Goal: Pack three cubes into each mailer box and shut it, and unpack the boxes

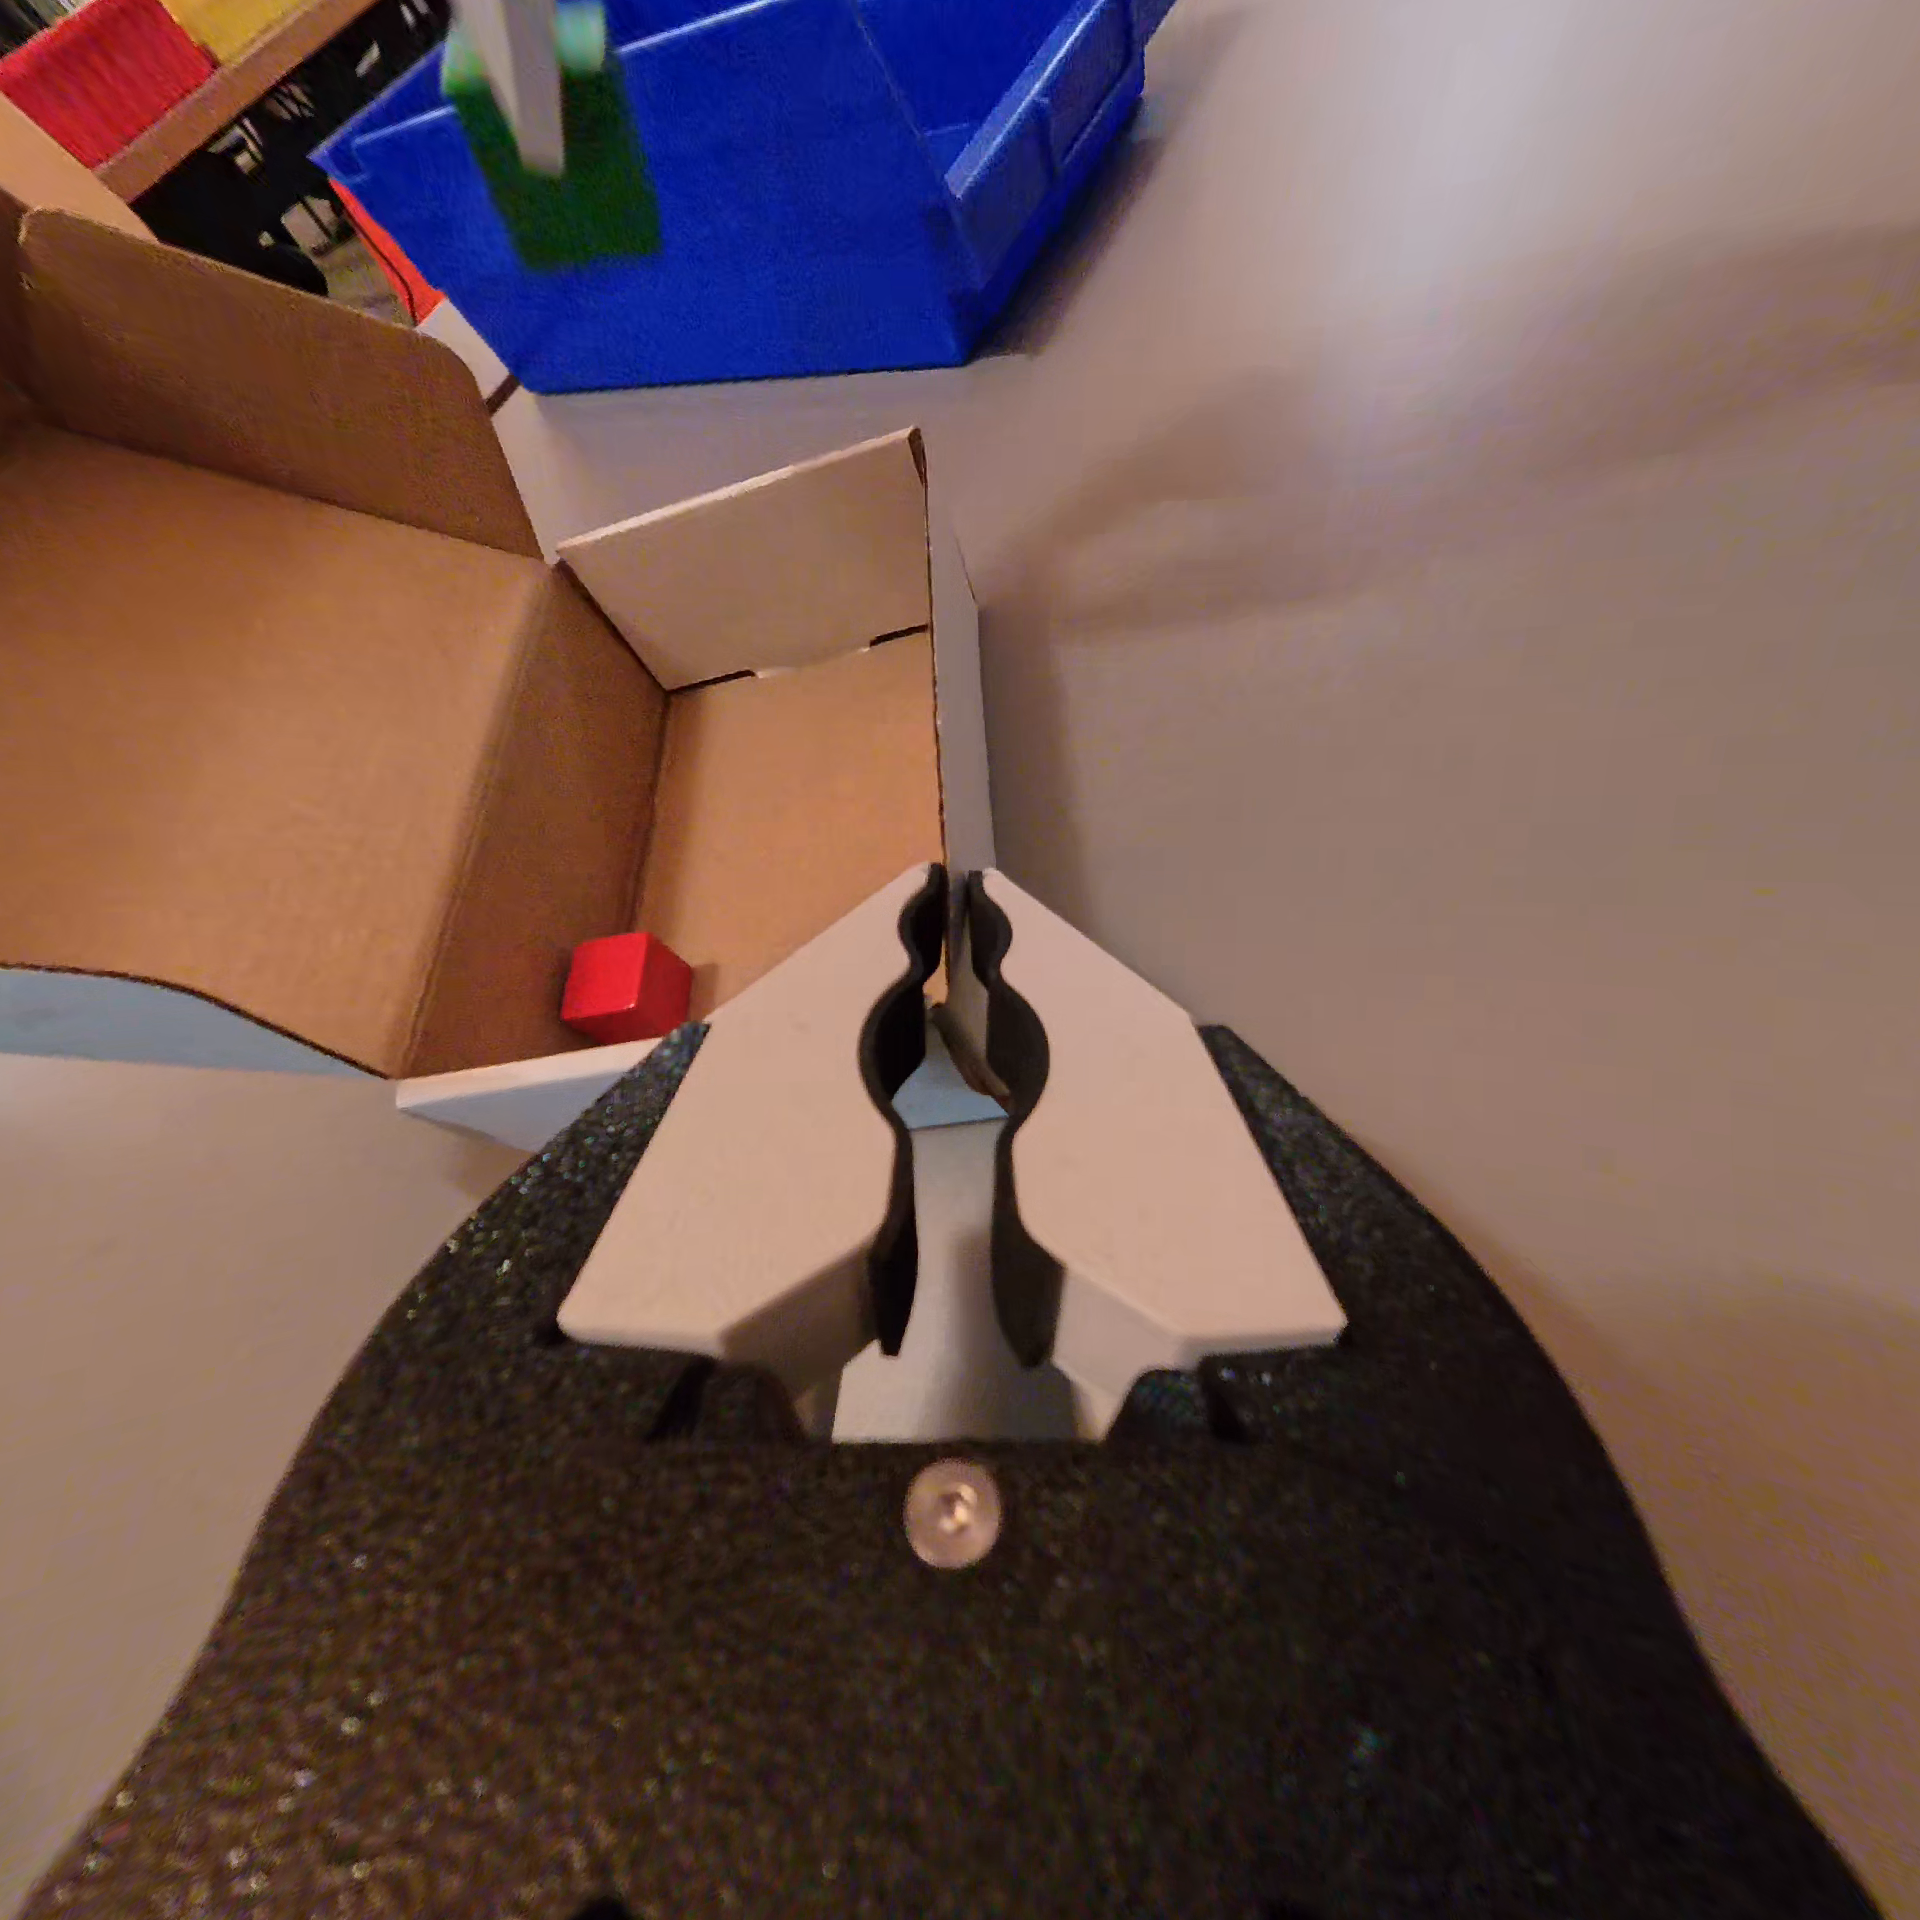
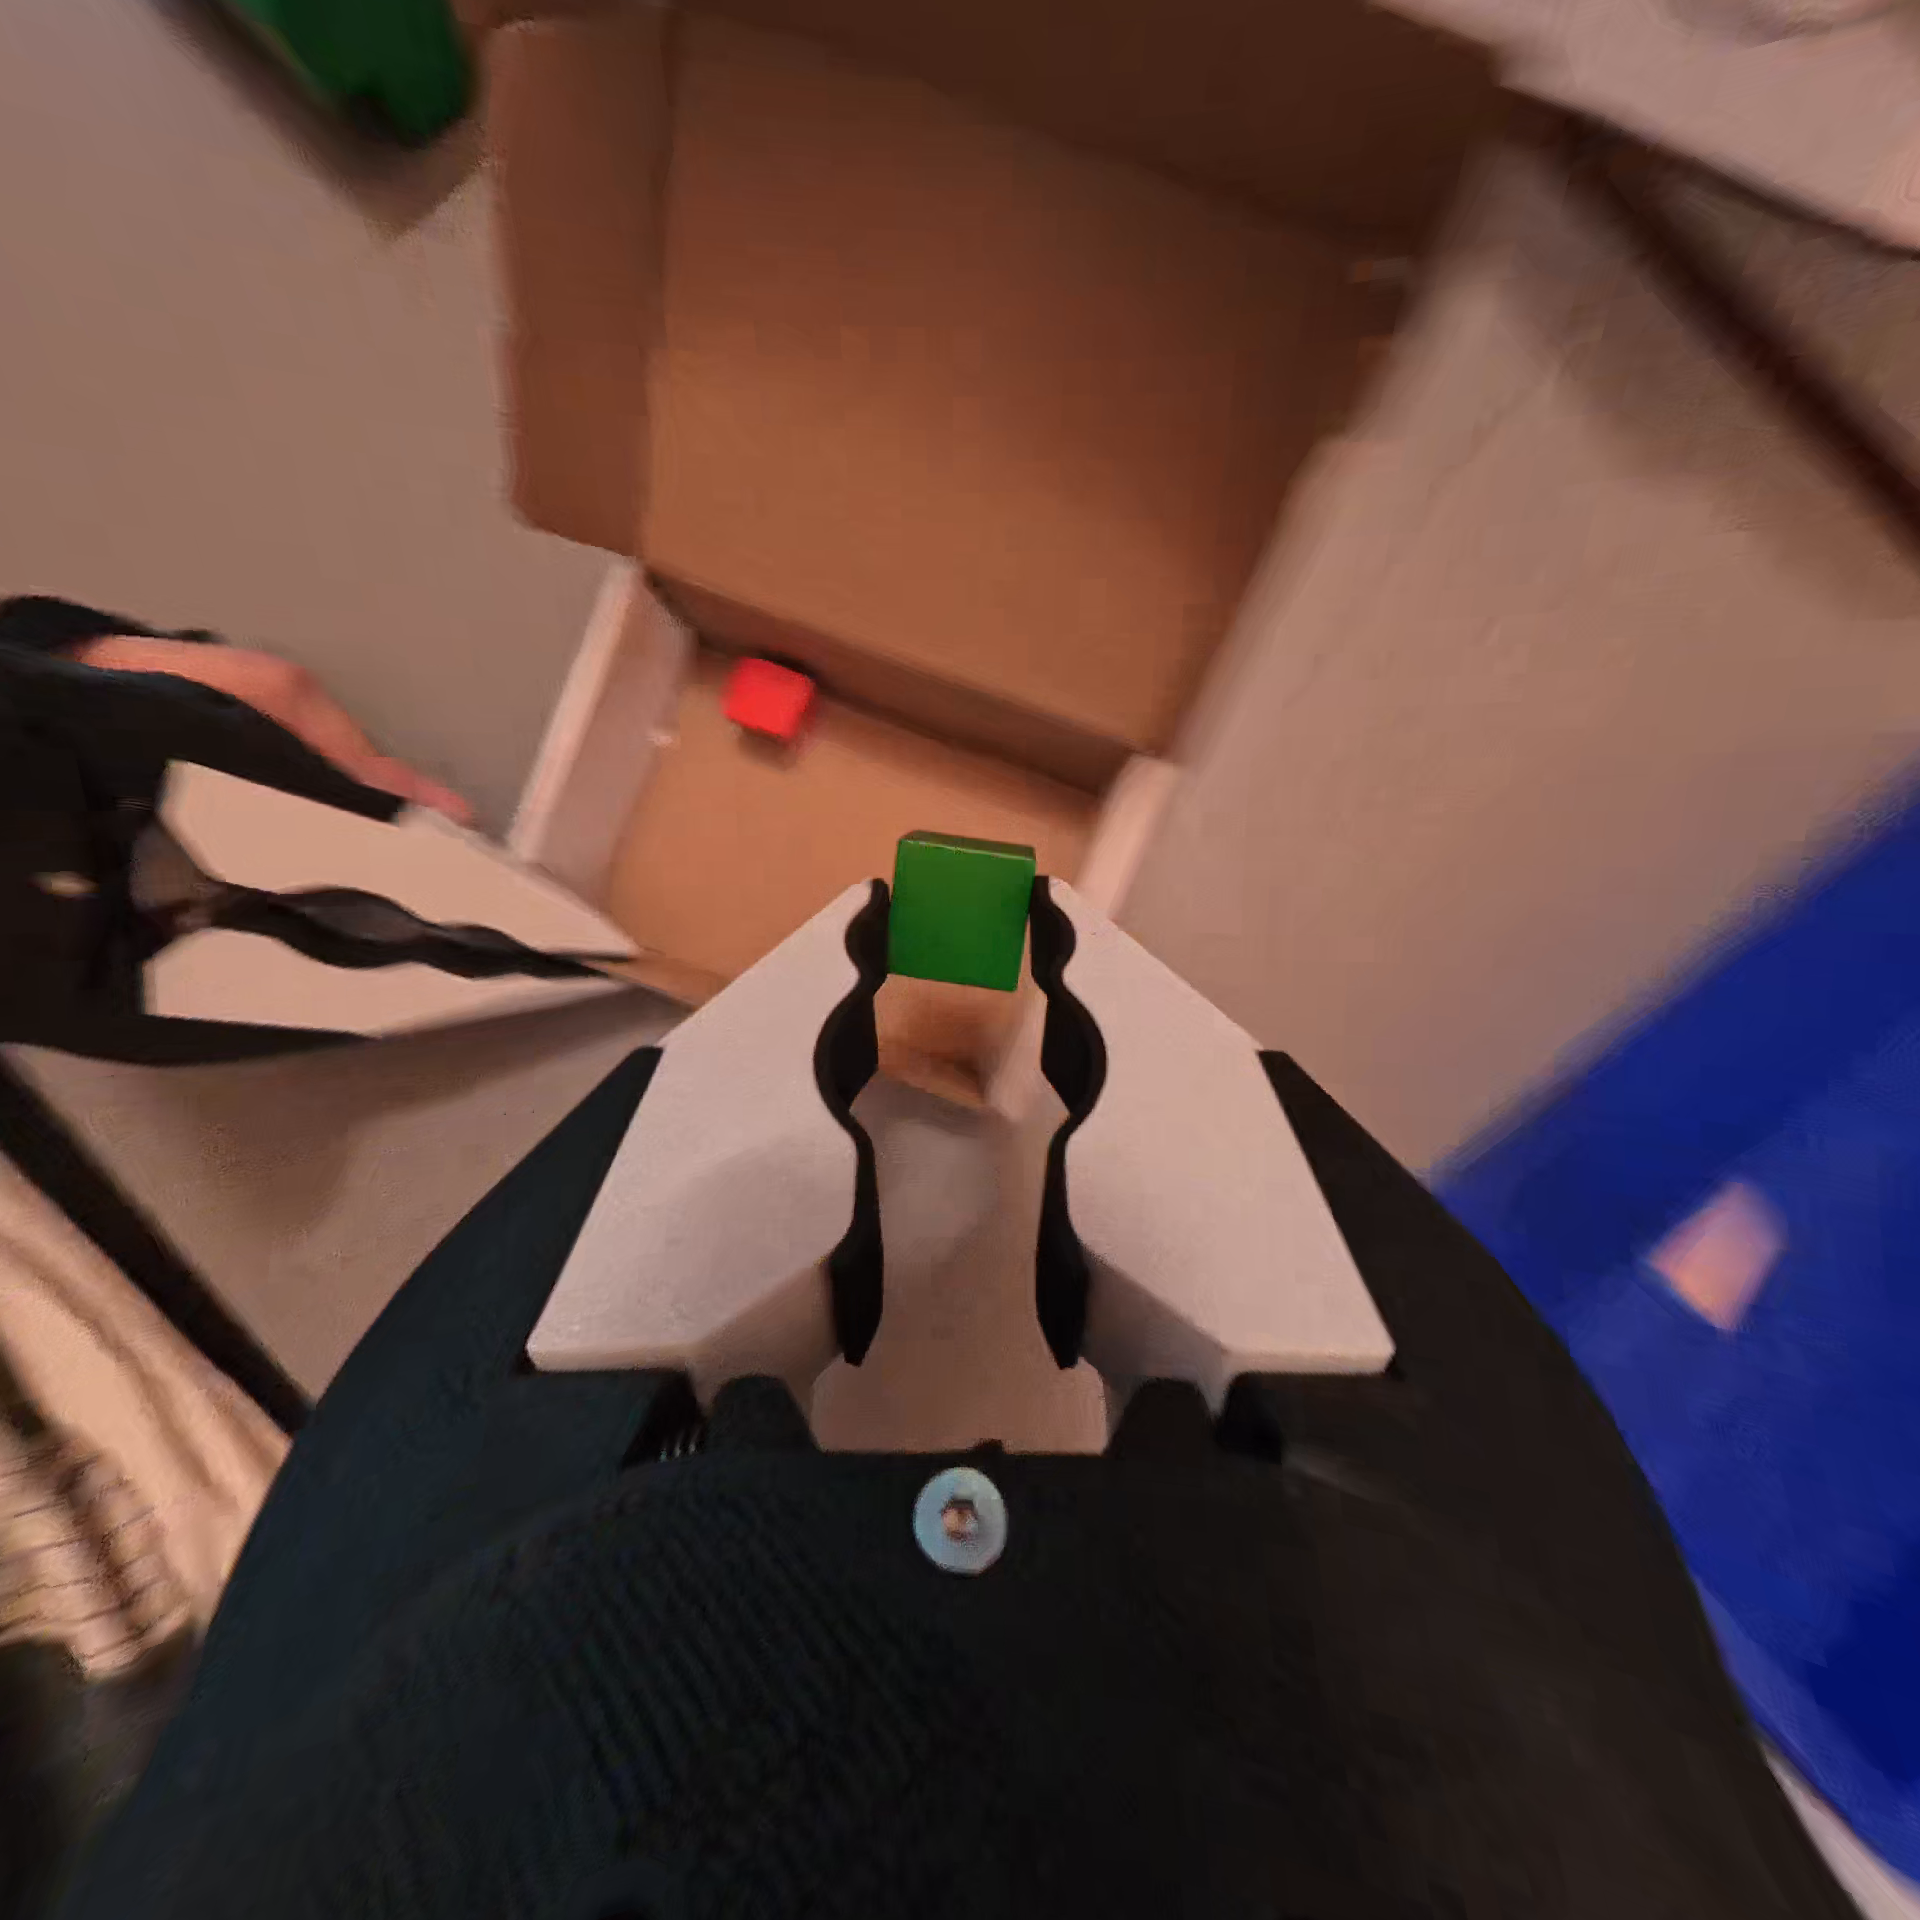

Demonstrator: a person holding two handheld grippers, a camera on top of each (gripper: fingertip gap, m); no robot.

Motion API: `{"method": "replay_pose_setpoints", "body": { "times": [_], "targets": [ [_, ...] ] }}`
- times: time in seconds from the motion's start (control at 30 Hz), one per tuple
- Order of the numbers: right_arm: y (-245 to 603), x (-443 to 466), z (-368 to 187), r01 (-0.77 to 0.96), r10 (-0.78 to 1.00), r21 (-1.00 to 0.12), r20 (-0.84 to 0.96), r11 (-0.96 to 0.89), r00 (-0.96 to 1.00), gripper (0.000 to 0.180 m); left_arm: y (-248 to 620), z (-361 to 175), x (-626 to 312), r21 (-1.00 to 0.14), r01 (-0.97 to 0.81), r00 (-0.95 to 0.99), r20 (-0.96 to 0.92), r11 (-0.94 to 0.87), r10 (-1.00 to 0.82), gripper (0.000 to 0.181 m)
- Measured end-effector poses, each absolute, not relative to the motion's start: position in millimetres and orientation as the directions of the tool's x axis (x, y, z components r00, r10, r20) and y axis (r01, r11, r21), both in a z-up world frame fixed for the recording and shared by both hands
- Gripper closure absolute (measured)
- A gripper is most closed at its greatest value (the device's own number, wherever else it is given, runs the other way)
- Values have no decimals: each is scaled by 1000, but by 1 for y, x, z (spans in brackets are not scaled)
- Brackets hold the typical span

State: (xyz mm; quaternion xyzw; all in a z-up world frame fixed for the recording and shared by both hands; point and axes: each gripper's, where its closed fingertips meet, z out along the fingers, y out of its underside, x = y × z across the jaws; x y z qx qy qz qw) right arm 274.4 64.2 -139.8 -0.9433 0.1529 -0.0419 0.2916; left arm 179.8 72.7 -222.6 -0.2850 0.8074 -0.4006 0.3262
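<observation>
Grey fingers of the left gripper [image 1: 956, 883] are pressed together on the right wall of the open mailer box [image 1: 769, 790], near its front corner; the pinched stretch of cardboard is partly hidden between the black pads. Just inside that corner a red cube [image 1: 627, 985] sits on the box floor, touching the fold of the big inner flap, whose left part is cut off by the frame edge. In the right wrist view, the right gripper [image 2: 961, 912] pinches a green cube [image 2: 961, 912] at its fingertips, above the near end of the box. Farther off, a blue bin [image 1: 748, 208] stands on the pale table [image 1: 1455, 727]; its contents cannot be made out. That view's surroundings are smeared with blur.
</observation>
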Motion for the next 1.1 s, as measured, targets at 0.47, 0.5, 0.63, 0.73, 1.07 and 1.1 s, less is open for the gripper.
{"method": "replay_pose_setpoints", "body": {
  "times": [0.47, 0.5, 0.63, 0.73, 1.07, 1.1],
  "targets": [
    [-123, 435, -213, -726, -767, -305, 27, -617, 641, 155, 73, -222, 180, -834, -202, -626, -294, 514, -723, 180],
    [-123, 436, -215, -733, -775, -306, 26, -607, 631, 154, 73, -222, 180, -834, -202, -626, -294, 514, -723, 180],
    [-122, 435, -211, -741, -781, -314, 4, -594, 624, 135, 73, -222, 180, -834, -201, -626, -294, 514, -723, 180],
    [-127, 430, -193, -721, -773, -330, 48, -610, 632, 127, 73, -222, 180, -834, -202, -626, -293, 513, -723, 180],
    [58, 235, -147, -179, -217, -624, -15, -761, 976, 138, 73, -222, 181, -832, -199, -621, -301, 517, -723, 180],
    [73, 227, -160, -194, -213, -602, -40, -775, 976, 138, 73, -222, 181, -832, -198, -620, -304, 519, -723, 180]
  ]
}}
